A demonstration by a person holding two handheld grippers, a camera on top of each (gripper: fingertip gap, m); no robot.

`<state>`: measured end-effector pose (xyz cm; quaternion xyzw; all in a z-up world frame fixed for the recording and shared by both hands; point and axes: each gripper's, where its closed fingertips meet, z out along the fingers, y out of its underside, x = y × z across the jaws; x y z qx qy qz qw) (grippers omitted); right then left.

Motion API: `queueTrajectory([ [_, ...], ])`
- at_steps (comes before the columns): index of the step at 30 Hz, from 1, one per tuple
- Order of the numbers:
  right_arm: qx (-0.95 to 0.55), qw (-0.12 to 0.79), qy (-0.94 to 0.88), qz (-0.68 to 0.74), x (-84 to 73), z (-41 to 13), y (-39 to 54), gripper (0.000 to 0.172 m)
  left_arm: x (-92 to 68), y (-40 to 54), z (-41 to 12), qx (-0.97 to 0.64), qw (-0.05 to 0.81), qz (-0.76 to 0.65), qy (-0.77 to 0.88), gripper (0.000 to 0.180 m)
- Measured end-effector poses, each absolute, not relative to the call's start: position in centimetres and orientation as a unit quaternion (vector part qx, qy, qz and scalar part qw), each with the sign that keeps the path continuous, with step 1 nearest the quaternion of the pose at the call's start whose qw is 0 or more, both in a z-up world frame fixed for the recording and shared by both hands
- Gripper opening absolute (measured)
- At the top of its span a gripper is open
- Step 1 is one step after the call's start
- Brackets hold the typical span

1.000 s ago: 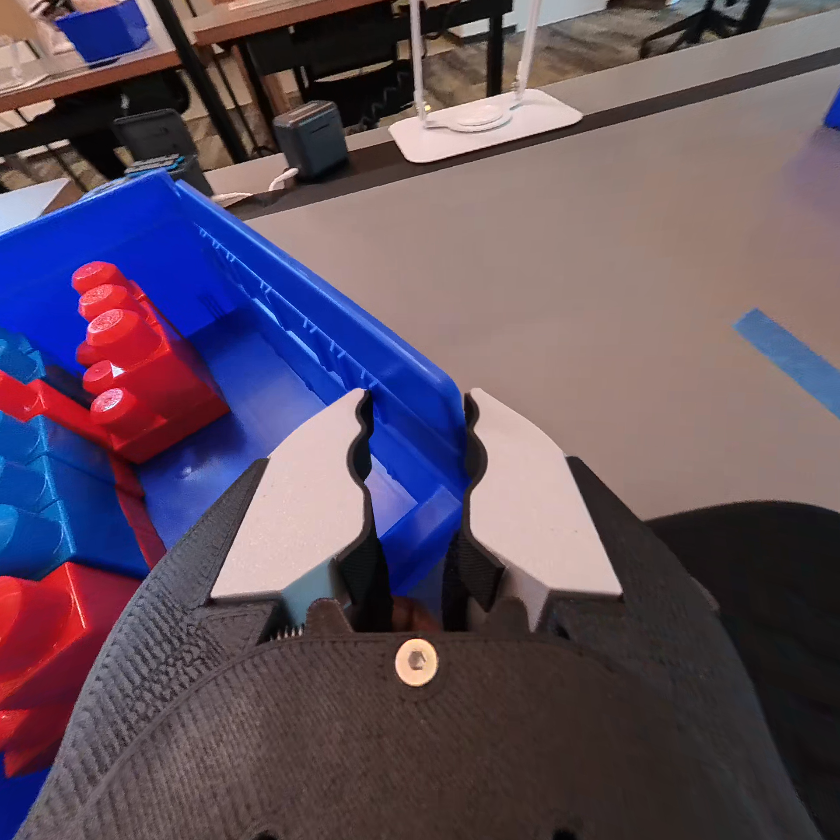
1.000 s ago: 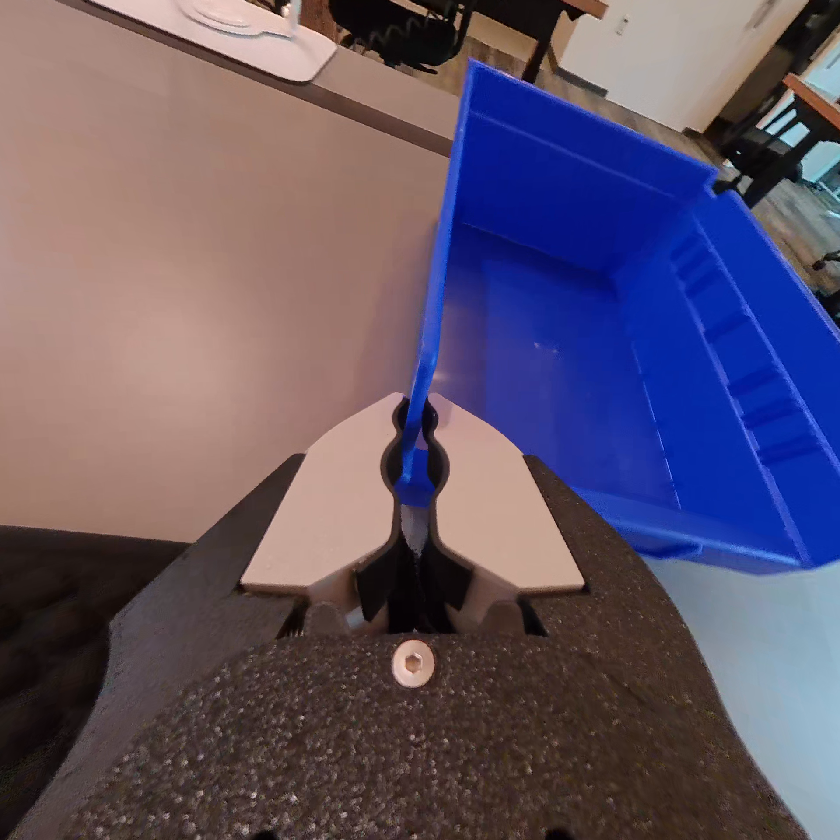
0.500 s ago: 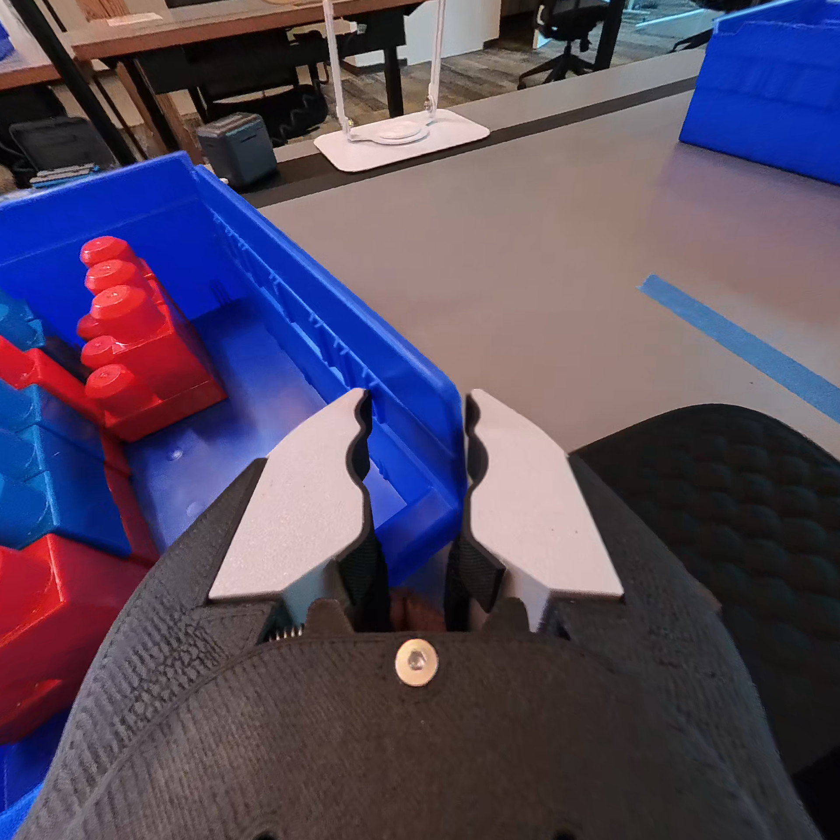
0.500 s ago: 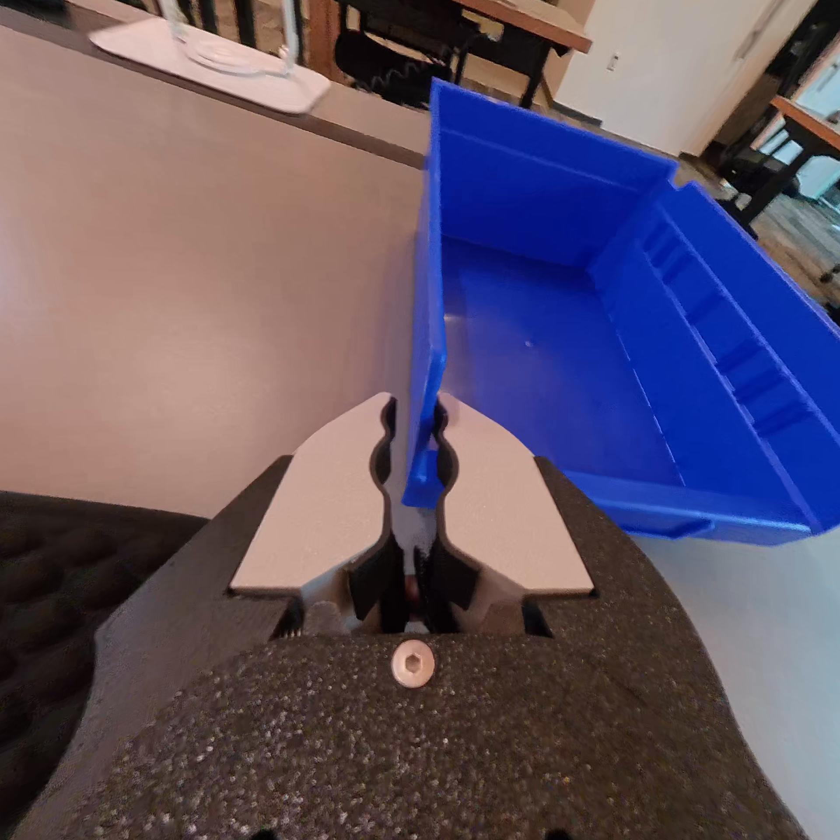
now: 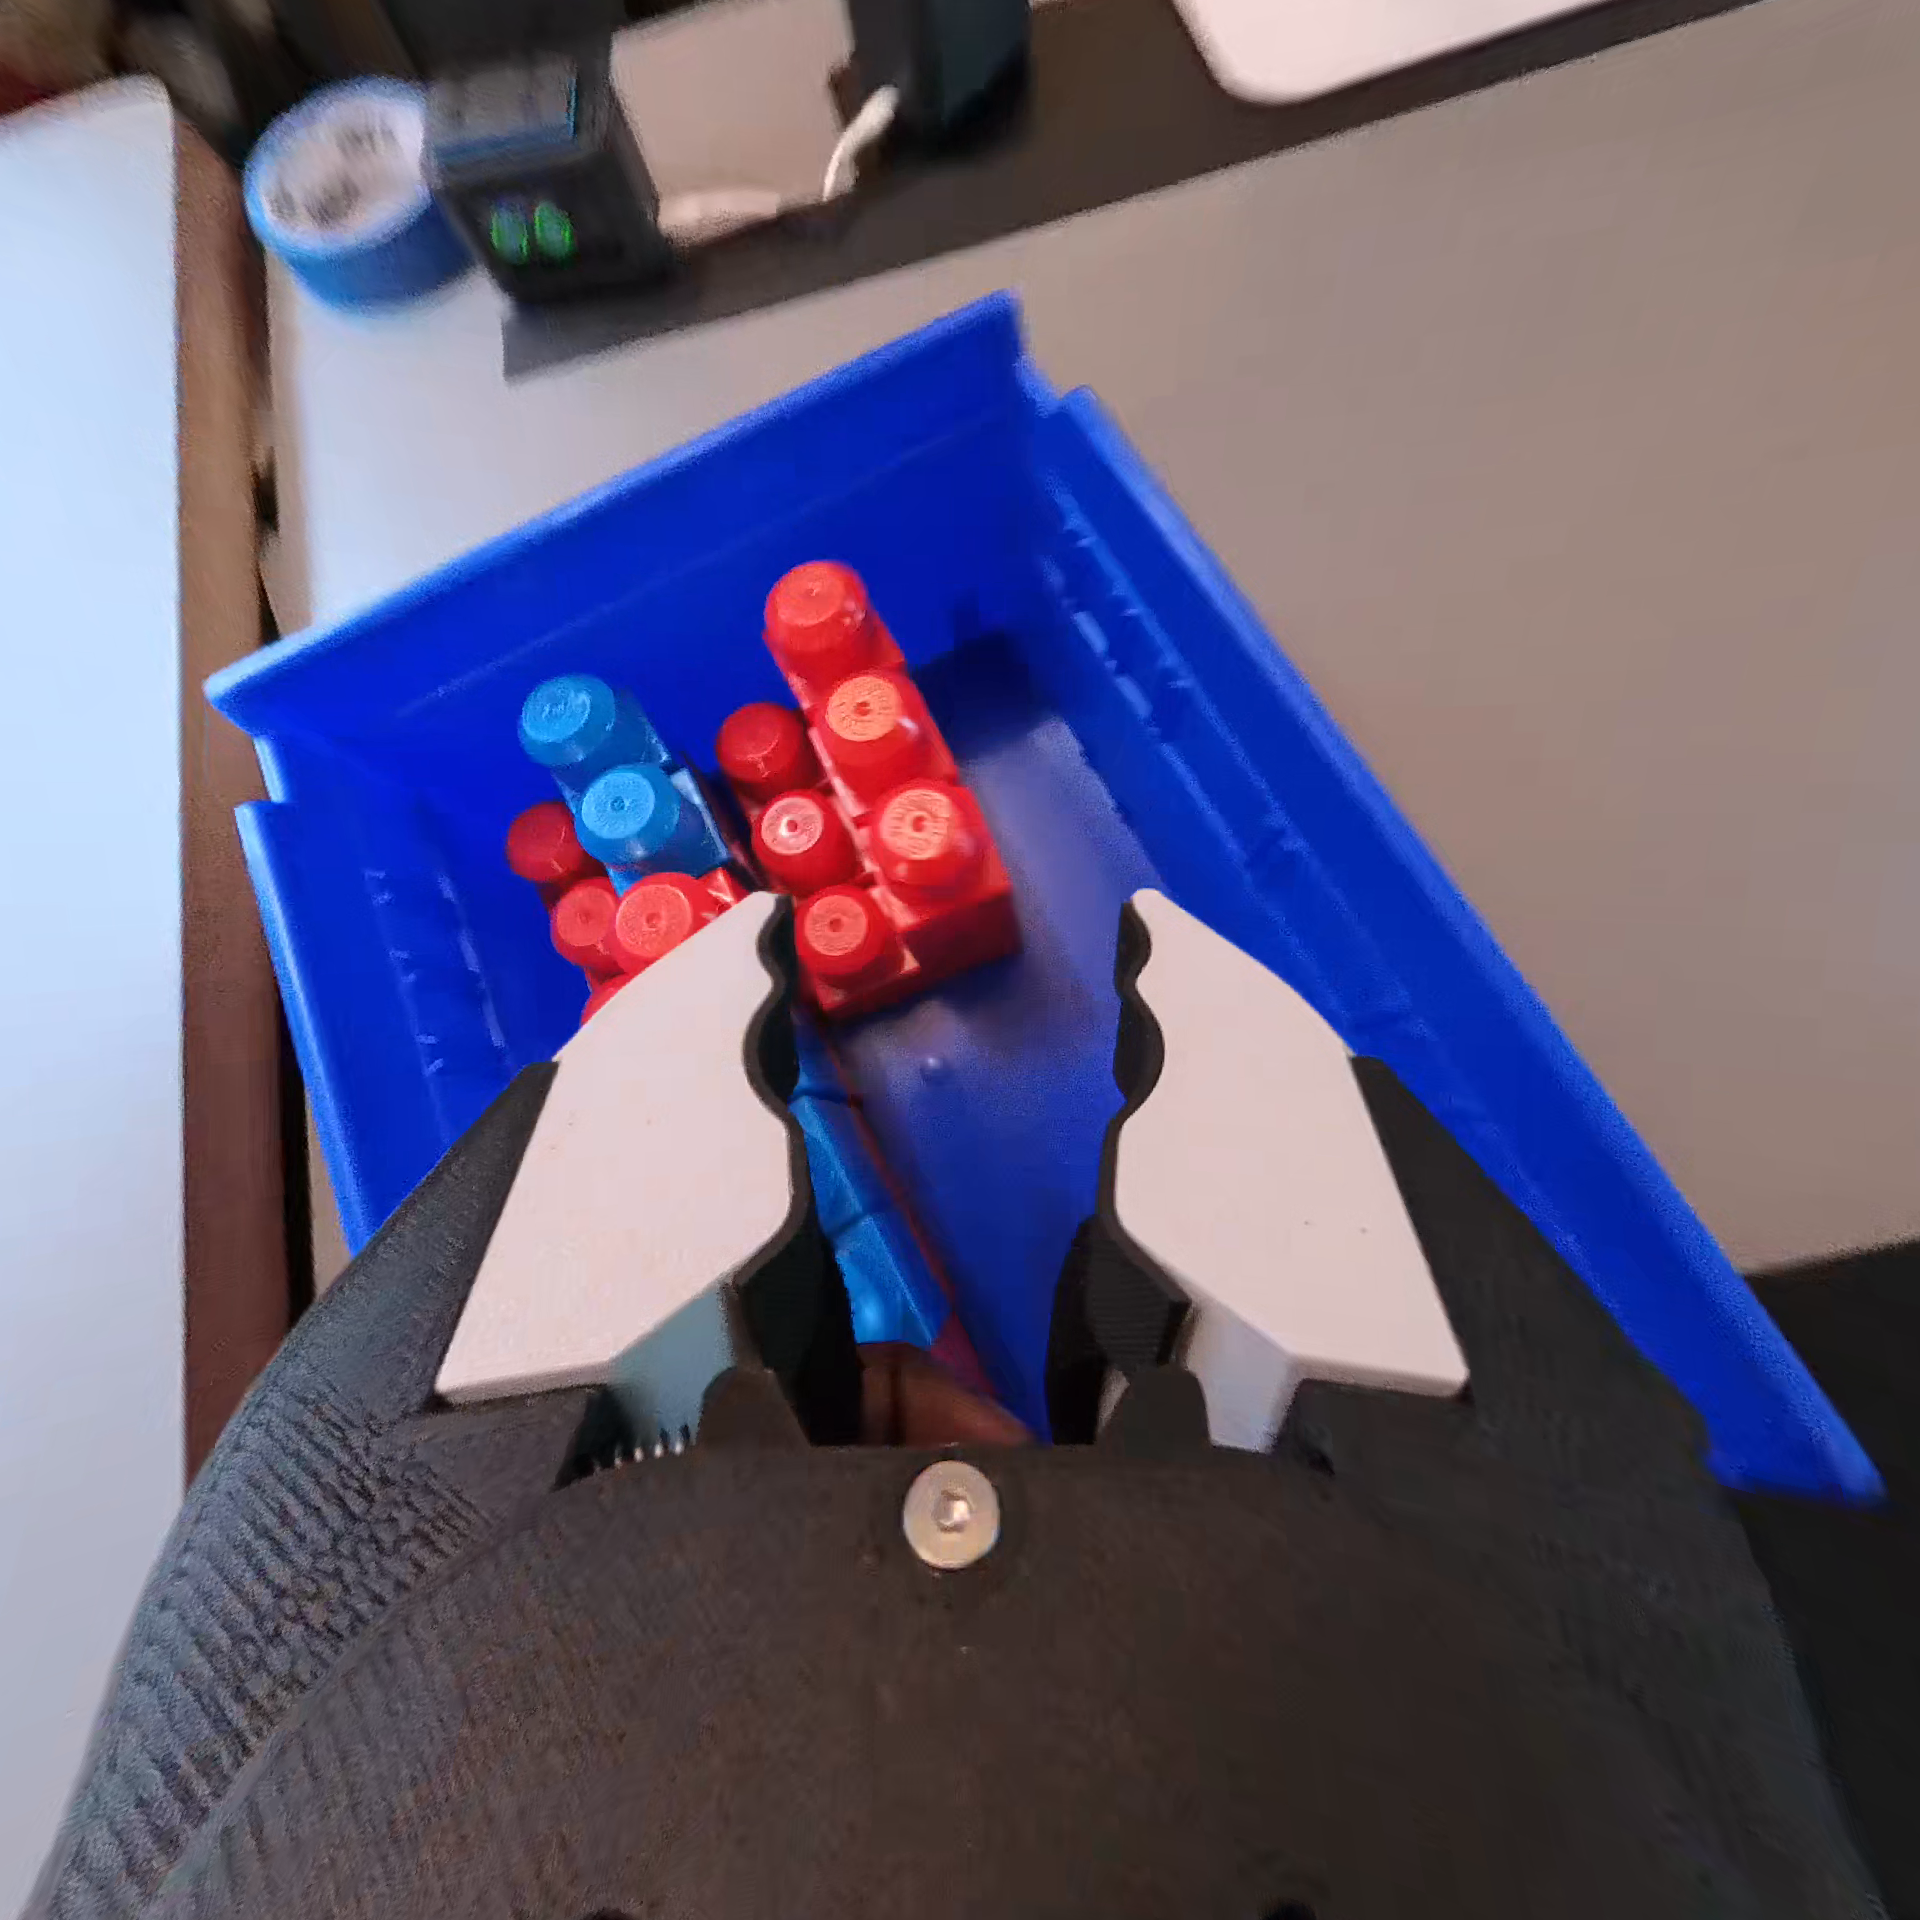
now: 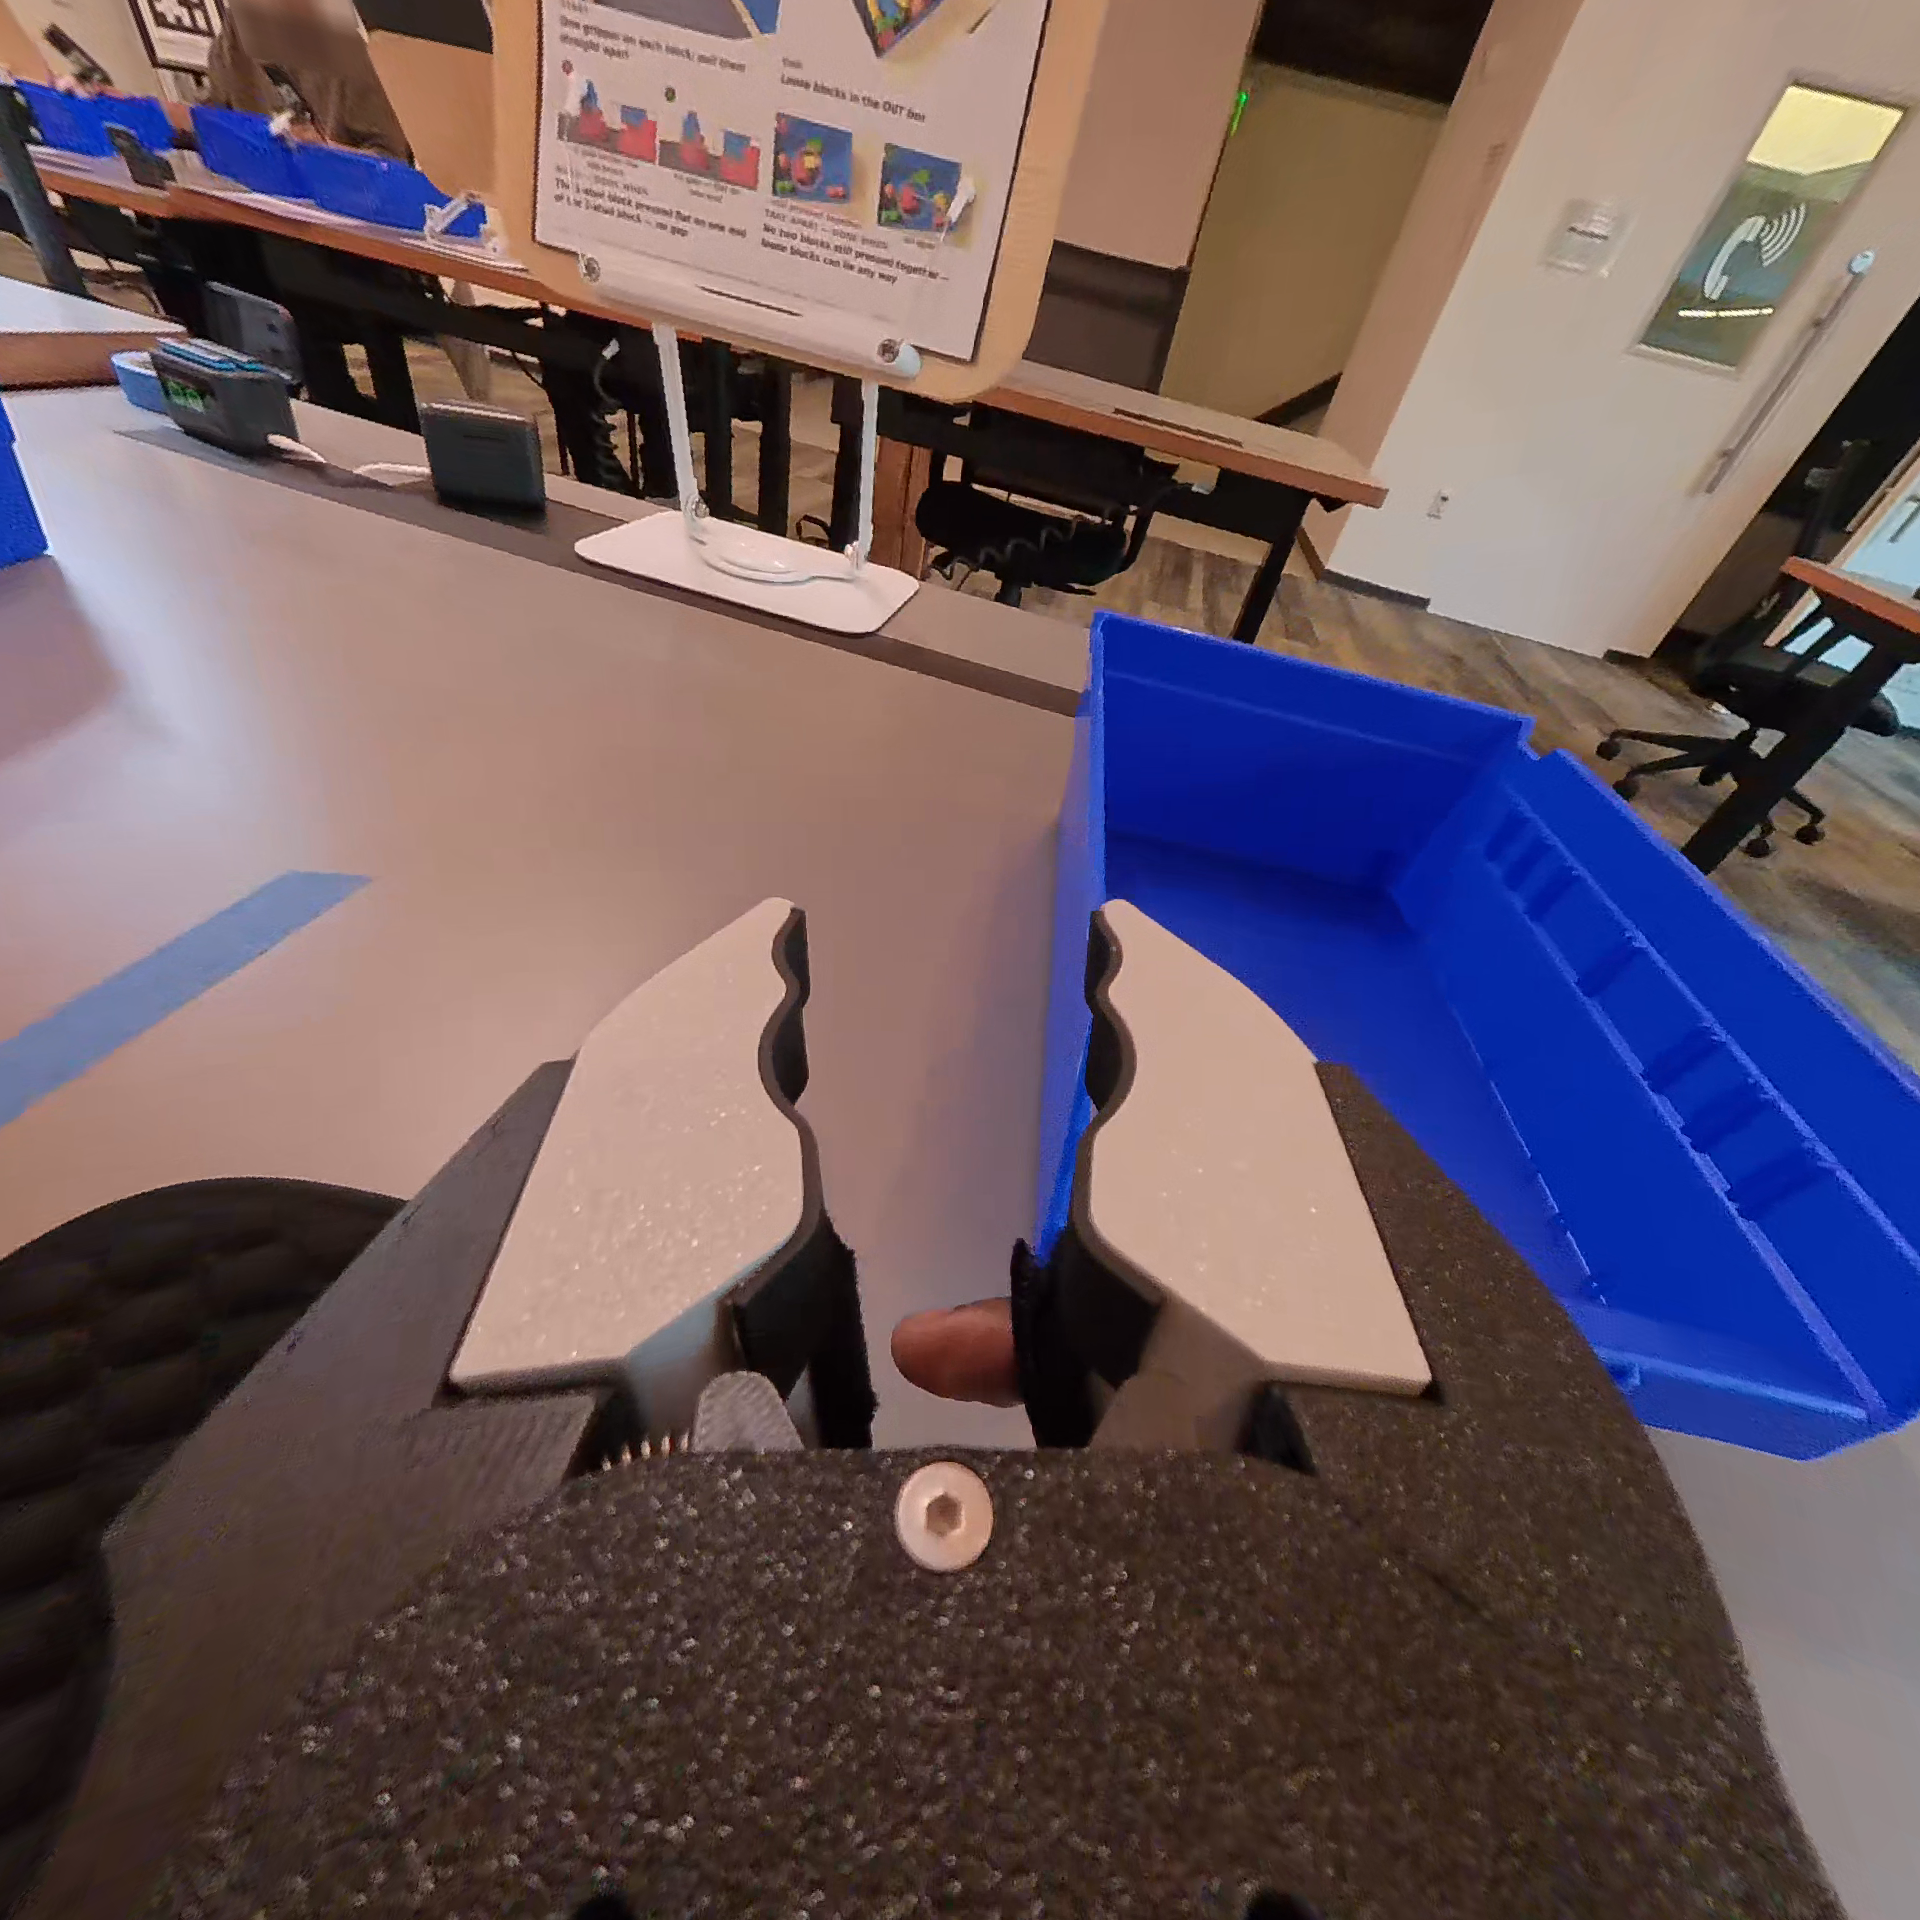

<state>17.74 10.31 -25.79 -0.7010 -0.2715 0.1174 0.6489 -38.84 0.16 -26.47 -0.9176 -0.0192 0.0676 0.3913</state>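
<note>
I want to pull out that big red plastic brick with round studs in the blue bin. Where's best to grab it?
Probably across the red studded brick's two long flat sides, coming from above. The open left gripper hovers over it; bare floor of the blue bin on its right leaves finger room.

black textured gripper [image 5: 951, 997] bodies — pale grey jaws, one silver screw [image 5: 951, 1514] each.

Two blue bins [image 5: 1351, 831] [image 6: 1558, 987], one tape roll [image 5: 332, 208], one stand [image 6: 748, 561].

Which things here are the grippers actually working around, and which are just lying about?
At the grippers: left gripper, open over the blue bin of red blocks and blue blocks; right gripper, open beside an empty blue bin.

Lying about: tape roll, paper stand, tape strip.
</note>
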Motion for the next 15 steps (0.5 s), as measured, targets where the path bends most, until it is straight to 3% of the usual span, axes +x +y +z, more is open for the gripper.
queueTrajectory([
  [11,-0.707,0.648,-0.260,0.115,19.0,-26.0,10.5,0.051,-41.2,3.5,-33.0,-0.962,0.246,0.113,-0.044,0.059],
  [15,-0.708,0.646,-0.264,0.109,18.9,-26.0,10.5,0.051,-40.9,3.7,-33.7,-0.963,0.245,0.098,-0.044,0.040],
])
